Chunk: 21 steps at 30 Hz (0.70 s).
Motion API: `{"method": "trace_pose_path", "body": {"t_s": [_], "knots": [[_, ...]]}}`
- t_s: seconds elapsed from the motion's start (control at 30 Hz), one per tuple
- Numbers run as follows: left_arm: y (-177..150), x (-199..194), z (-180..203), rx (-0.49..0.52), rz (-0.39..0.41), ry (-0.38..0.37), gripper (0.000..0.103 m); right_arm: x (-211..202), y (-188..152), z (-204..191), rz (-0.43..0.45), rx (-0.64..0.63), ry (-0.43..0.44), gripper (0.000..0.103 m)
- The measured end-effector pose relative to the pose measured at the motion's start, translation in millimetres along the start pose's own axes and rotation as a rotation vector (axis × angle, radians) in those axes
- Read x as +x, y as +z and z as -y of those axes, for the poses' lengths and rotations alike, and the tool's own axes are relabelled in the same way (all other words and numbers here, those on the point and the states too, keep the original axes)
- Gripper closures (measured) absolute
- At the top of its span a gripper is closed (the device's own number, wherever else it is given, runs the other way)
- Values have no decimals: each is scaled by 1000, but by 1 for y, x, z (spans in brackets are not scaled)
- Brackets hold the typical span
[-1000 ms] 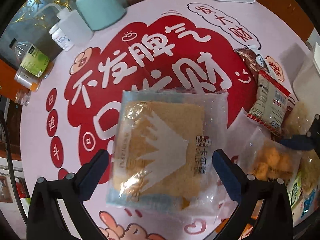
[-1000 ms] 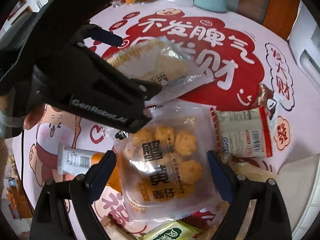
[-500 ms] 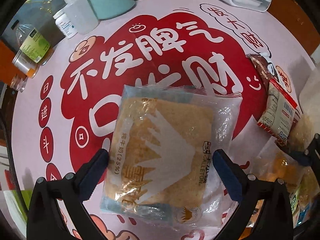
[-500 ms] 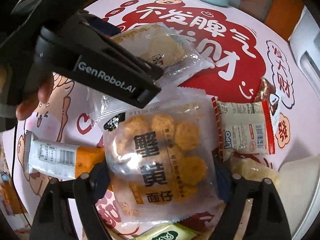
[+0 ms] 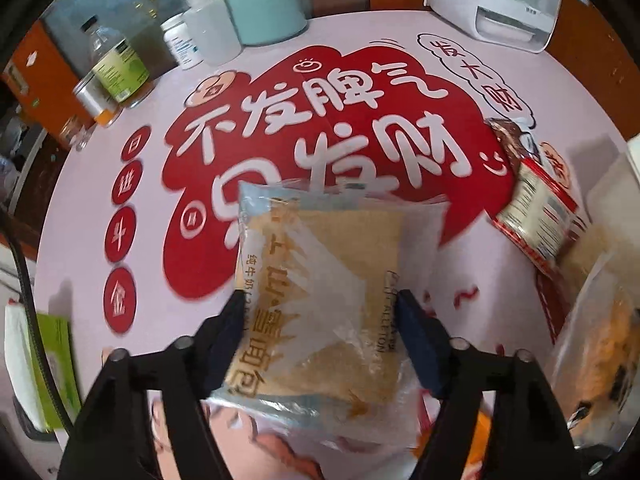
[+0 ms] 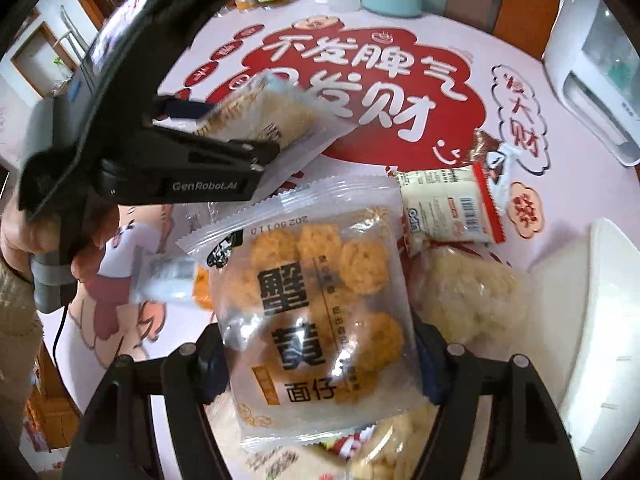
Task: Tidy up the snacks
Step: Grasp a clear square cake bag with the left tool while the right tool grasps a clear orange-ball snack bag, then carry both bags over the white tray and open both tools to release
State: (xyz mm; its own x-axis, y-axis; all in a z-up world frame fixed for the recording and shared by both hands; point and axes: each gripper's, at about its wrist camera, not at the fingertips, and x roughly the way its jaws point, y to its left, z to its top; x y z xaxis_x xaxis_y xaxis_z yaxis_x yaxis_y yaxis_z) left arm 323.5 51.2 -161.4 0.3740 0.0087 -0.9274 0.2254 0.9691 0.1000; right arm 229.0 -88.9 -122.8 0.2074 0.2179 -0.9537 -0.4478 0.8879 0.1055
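Grippers close on two snack packets above a pink tablecloth (image 5: 100, 184) printed with a red cloud and white characters. The left gripper (image 5: 320, 320) has its jaws closing on a clear bread packet (image 5: 320, 280), pads pressed against both side edges; inside, a square golden slab shows behind a white pointed print. The right gripper (image 6: 316, 356) is likewise closing on a clear packet of round orange crackers (image 6: 316, 300) with bold black characters down its front, fingers tight against its sides.

Only the right wrist view shows the person's hand (image 6: 90, 236) wrapped round the left tool's handle, the bread packet tilted up off the cloth, a pale puffed snack bag (image 6: 472, 292) and a white tray (image 6: 600, 320) at right. Only the left wrist view shows a green box (image 5: 56, 368) at the cloth's left edge. Both views catch the red-edged biscuit packet (image 6: 452, 204), teal mug (image 5: 264, 8) and white appliance (image 5: 516, 0).
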Motion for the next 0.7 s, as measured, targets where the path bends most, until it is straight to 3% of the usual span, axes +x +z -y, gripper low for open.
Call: {"method": "trace_pose_path", "body": {"t_s": [0.27, 0.47, 0.7], "knots": [[-35, -58, -1, -13, 57, -15, 44, -52, -27, -3, 89, 17, 12, 31], [-55, -136, 20, 47, 166, -40, 44, -99, -48, 1, 177, 54, 7, 31], [-63, -238, 70, 111, 331, -111, 44, -182, -78, 25, 344, 142, -46, 31]]}}
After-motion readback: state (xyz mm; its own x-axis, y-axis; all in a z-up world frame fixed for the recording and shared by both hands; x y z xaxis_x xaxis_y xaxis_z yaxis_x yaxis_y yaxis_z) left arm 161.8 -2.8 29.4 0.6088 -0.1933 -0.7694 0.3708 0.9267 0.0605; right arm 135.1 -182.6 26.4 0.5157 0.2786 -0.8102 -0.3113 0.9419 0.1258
